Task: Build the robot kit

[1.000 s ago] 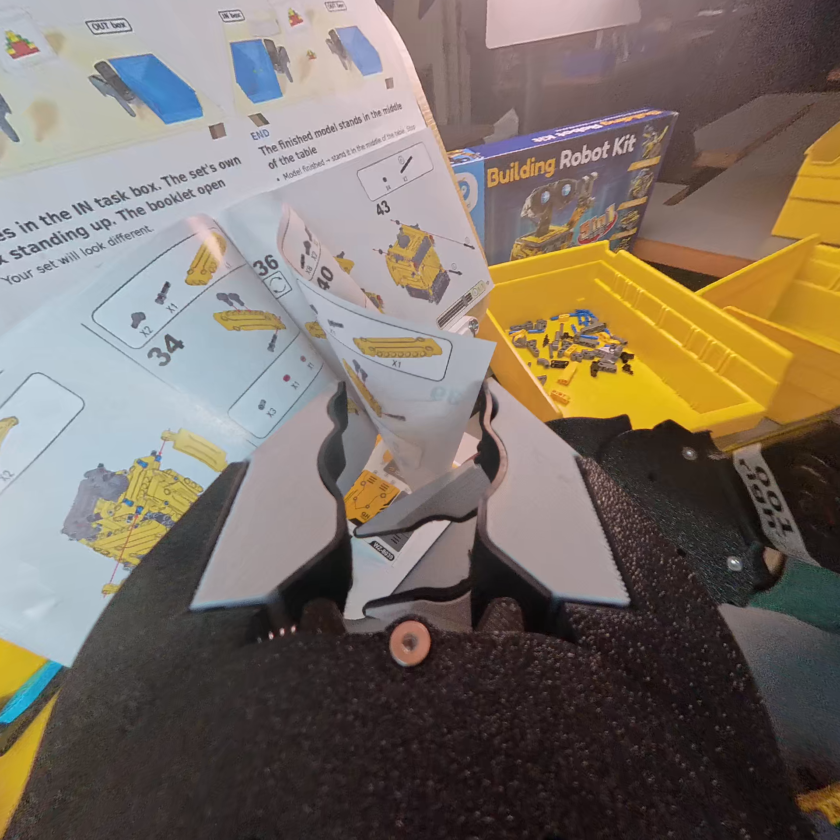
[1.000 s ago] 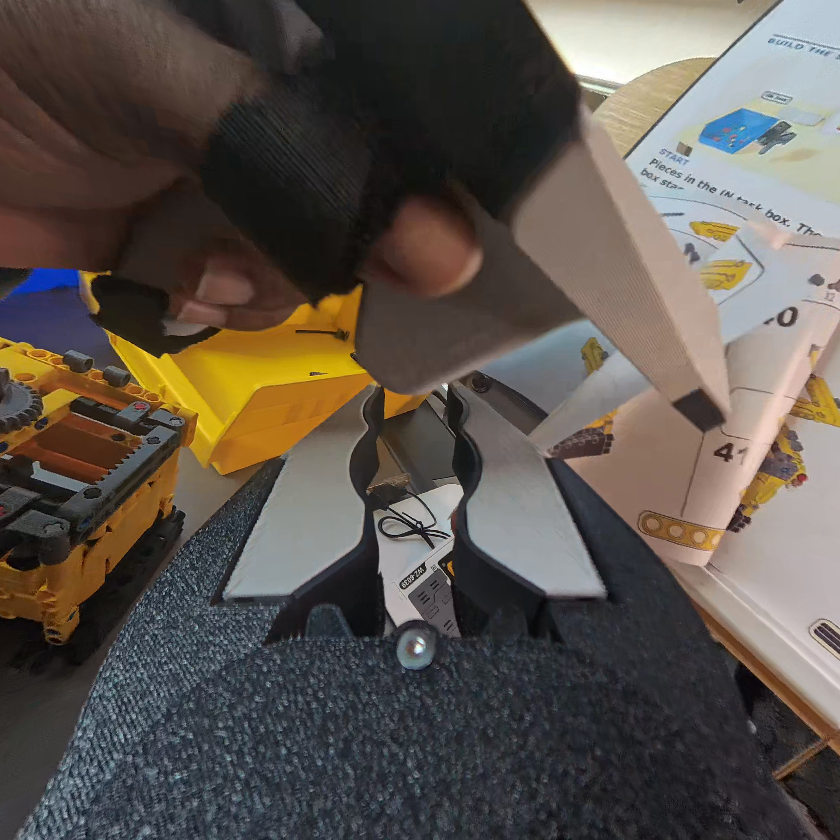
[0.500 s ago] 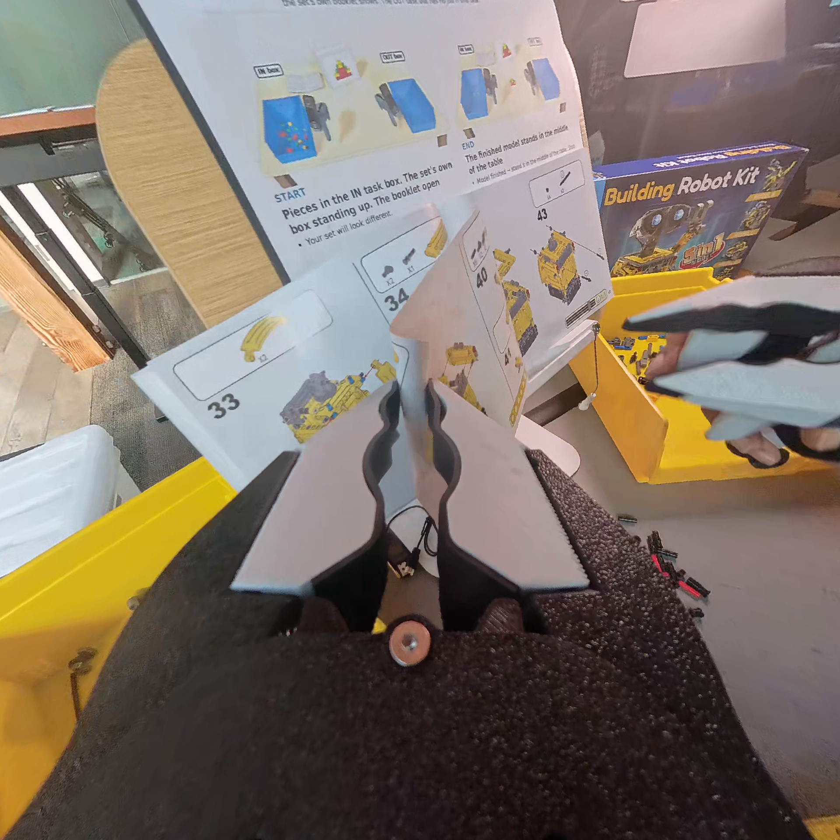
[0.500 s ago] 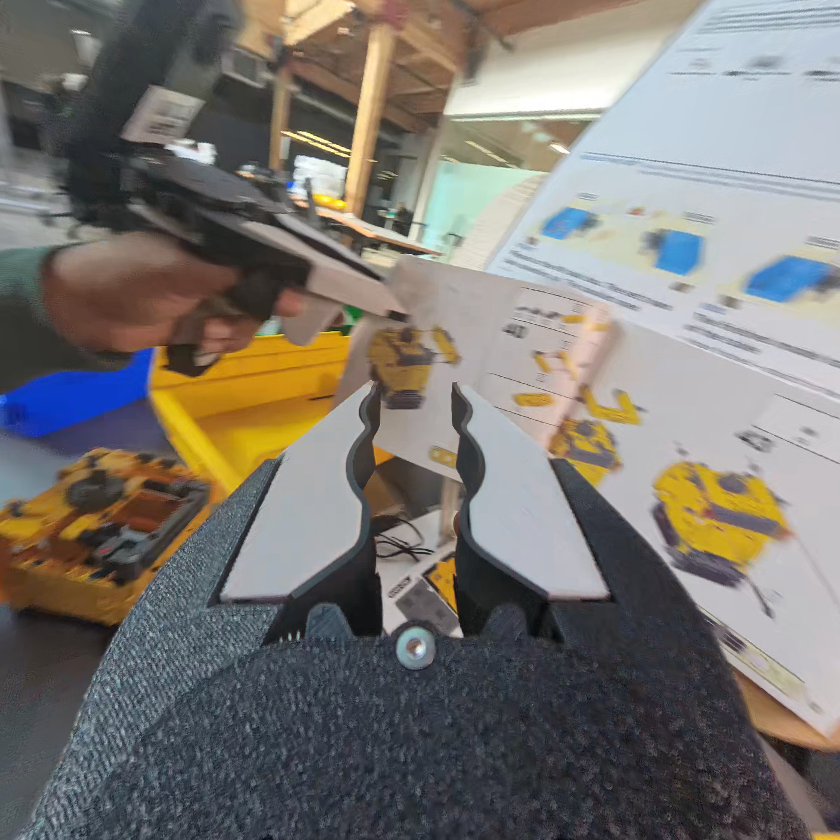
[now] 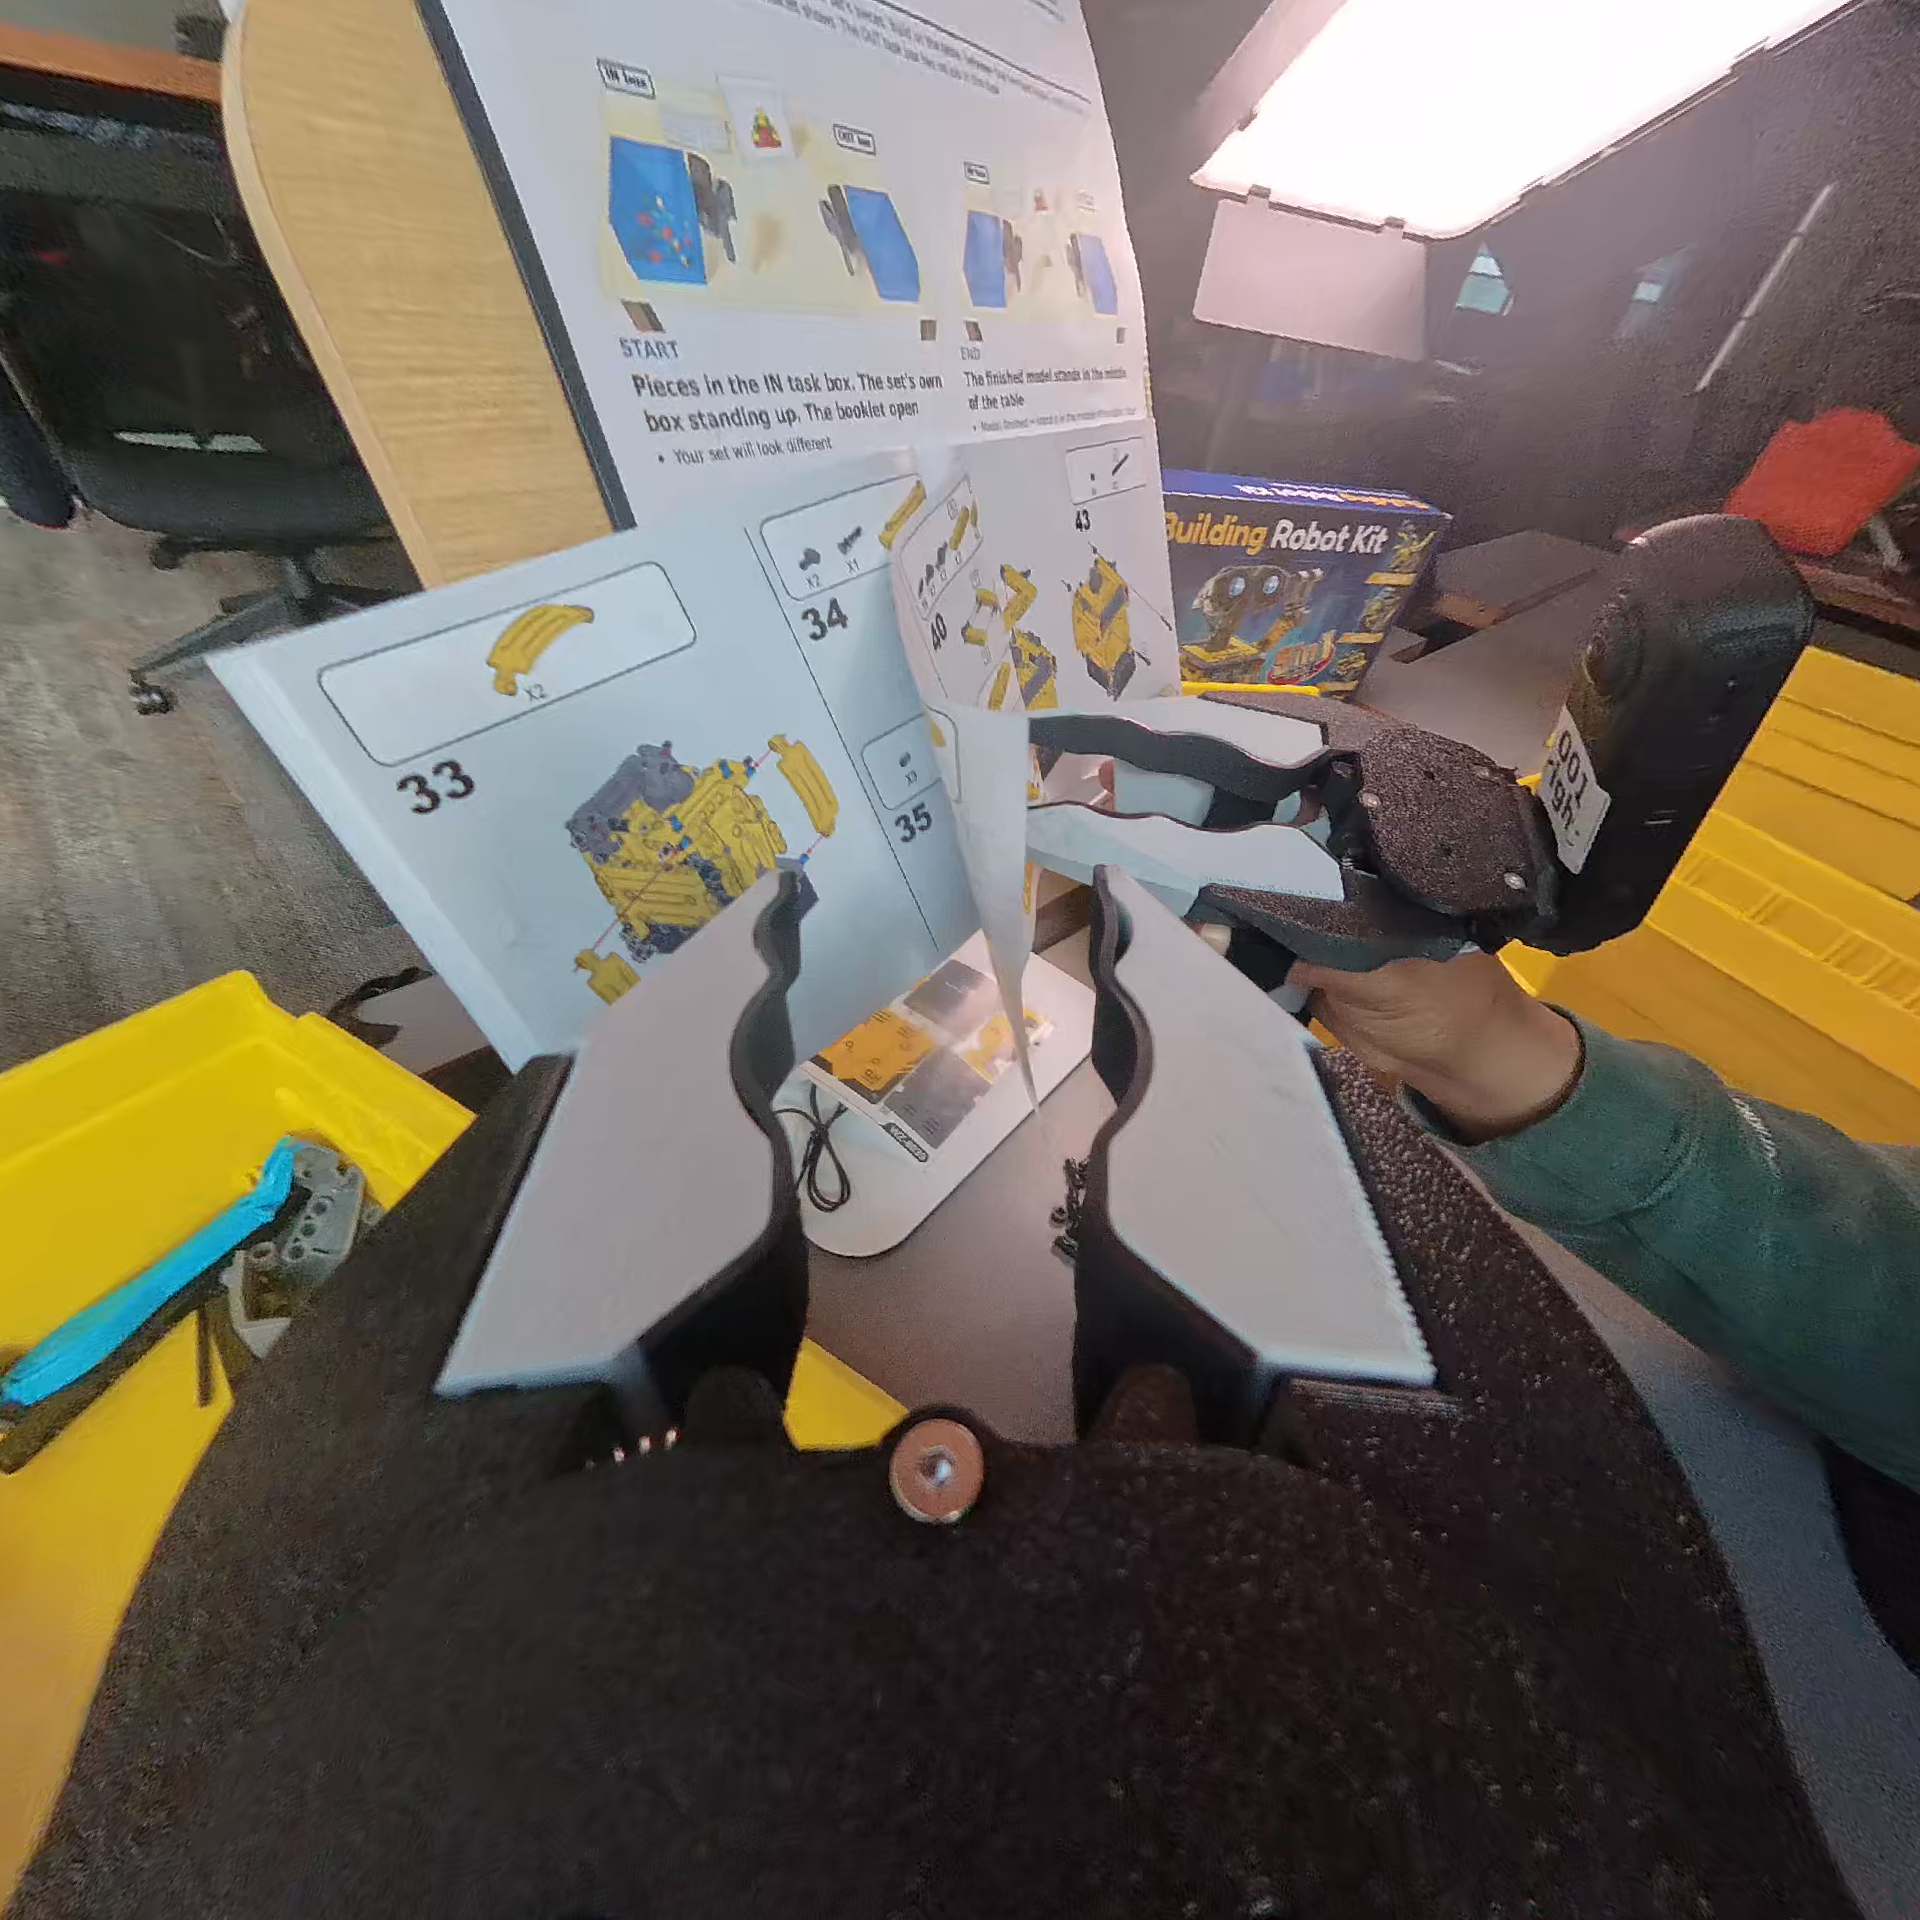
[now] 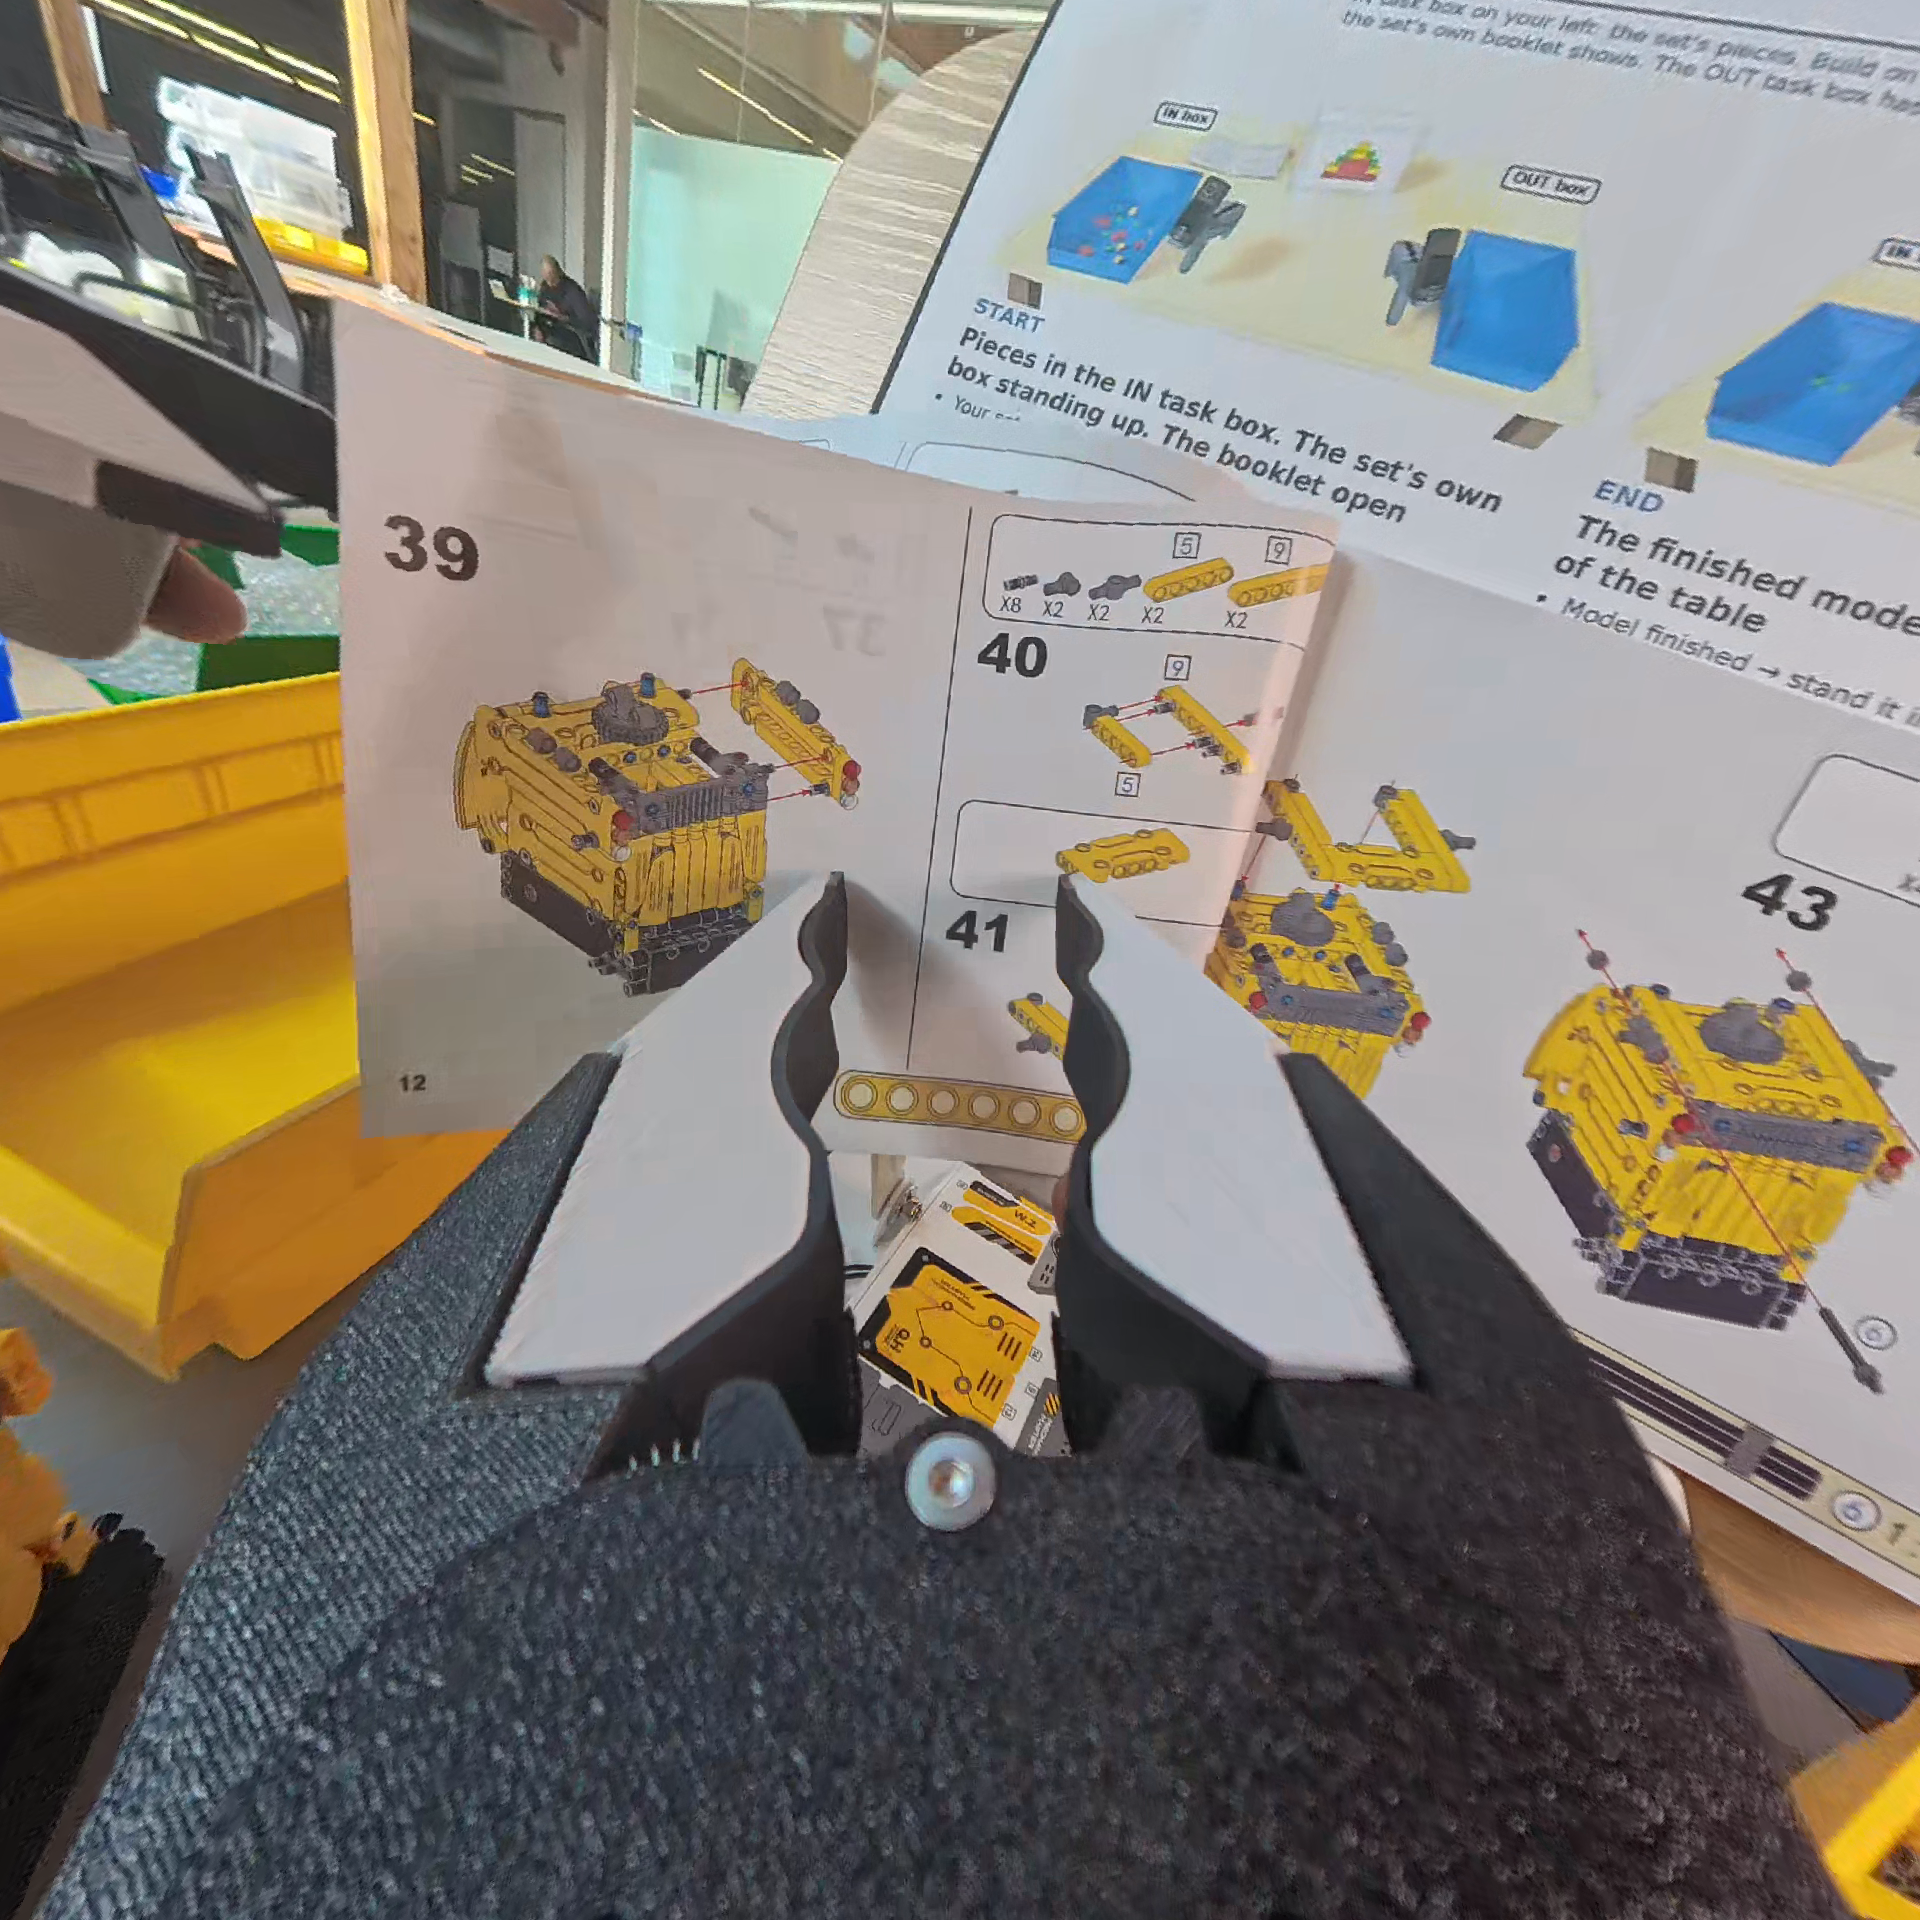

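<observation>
An instruction booklet [image 5: 582,727] stands open against a white instruction board [image 5: 831,260]. One of its pages [image 5: 987,862] stands out edge-on, in line with the gap of my left gripper [image 5: 945,894], which is open and holds nothing. My right gripper [image 5: 1034,779] comes in from the right, and its tips are at that page. In the right wrist view the page [image 6: 644,623] faces me flat. My right gripper [image 6: 951,883] is open just in front of its lower part. The left gripper [image 6: 187,499] shows at the page's left edge.
A yellow bin [image 5: 125,1091] with a blue piece [image 5: 156,1288] sits at the left. A blue kit box [image 5: 1299,592] and more yellow bins [image 5: 1818,831] are at the right. A sticker sheet [image 6: 956,1320] lies below the booklet. A yellow bin [image 6: 156,935] is beside it. The gap from one gripper's tips to the other's is roughly 10 cm.
My left gripper was nearly shut on the page and has opened and let it go. My right gripper has moved in to the page from the right.
</observation>
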The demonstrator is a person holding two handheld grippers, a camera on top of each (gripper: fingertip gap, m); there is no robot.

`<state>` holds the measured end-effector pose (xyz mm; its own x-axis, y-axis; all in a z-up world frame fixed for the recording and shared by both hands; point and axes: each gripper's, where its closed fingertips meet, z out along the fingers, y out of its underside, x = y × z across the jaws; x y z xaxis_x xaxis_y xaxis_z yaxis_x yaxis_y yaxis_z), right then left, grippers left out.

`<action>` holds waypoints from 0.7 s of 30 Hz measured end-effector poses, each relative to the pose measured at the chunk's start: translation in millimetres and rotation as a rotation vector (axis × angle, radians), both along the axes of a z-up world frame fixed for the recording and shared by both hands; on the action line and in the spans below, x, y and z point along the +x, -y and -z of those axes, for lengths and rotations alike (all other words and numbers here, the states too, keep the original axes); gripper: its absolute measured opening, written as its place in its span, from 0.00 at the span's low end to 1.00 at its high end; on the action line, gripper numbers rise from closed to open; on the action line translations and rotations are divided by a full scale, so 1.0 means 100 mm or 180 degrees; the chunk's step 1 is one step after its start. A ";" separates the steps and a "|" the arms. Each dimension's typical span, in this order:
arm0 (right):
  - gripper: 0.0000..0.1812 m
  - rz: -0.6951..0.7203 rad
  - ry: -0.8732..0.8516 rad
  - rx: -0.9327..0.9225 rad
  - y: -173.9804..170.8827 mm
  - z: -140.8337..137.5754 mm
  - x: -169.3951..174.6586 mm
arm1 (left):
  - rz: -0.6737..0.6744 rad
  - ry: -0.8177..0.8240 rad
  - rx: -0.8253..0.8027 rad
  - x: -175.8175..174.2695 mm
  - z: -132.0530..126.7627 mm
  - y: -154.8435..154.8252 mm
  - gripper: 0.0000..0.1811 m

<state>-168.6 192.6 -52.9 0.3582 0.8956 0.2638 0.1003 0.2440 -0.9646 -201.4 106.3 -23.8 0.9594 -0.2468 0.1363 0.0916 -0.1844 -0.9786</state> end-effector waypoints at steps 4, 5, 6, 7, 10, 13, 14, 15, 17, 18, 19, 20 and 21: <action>0.22 0.0005 -0.0033 -0.0144 -0.01 -0.06 -0.07 | 0.0159 0.0104 -0.0192 0.01 0.24 -0.05 0.35; 0.21 0.0035 -0.0024 -0.0146 -0.01 -0.07 -0.08 | 0.0154 0.0096 -0.0203 0.02 0.29 -0.09 0.32; 0.22 0.0057 -0.0012 -0.0151 -0.02 -0.07 -0.09 | 0.0081 0.0063 -0.0204 -0.01 0.33 -0.14 0.26; 0.22 0.0048 0.0000 -0.0148 -0.01 -0.07 -0.11 | -0.0023 0.0016 -0.0196 -0.05 0.36 -0.18 0.19; 0.22 -0.0122 0.0070 -0.0143 0.06 -0.05 -0.11 | -0.0178 -0.0020 -0.0187 -0.15 0.39 -0.28 0.00; 0.22 -0.0340 -0.0035 -0.0107 0.14 -0.13 0.01 | -0.0084 -0.0057 -0.0219 -0.18 0.37 -0.28 0.00; 0.22 -0.0302 -0.0137 -0.0076 0.11 -0.19 0.08 | -0.0076 -0.0102 -0.0231 -0.19 0.36 -0.28 0.00; 0.22 -0.0224 -0.0252 -0.0071 0.05 -0.25 0.16 | -0.0092 -0.0167 -0.0229 -0.21 0.34 -0.27 0.00; 0.22 -0.0052 -0.0459 -0.0153 -0.12 -0.31 0.31 | -0.0086 -0.0241 -0.0226 -0.25 0.28 -0.25 0.00; 0.22 0.0048 -0.0523 -0.0235 -0.22 -0.31 0.38 | -0.0037 -0.0207 -0.0255 -0.25 0.26 -0.23 0.00; 0.23 0.0125 -0.0550 -0.0321 -0.32 -0.28 0.43 | -0.0028 -0.0153 -0.0255 -0.28 0.22 -0.21 0.00; 0.24 0.0200 -0.0548 -0.0392 -0.41 -0.24 0.47 | -0.0070 -0.0114 -0.0230 -0.33 0.18 -0.20 0.00; 0.25 0.0276 -0.0523 -0.0427 -0.49 -0.20 0.49 | -0.0103 -0.0107 -0.0243 -0.39 0.16 -0.18 0.00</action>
<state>-119.2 241.3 -33.1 0.4638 0.8826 0.0763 -0.0458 0.1099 -0.9929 -240.0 124.2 -40.0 0.9711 -0.2058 0.1209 0.0659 -0.2559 -0.9644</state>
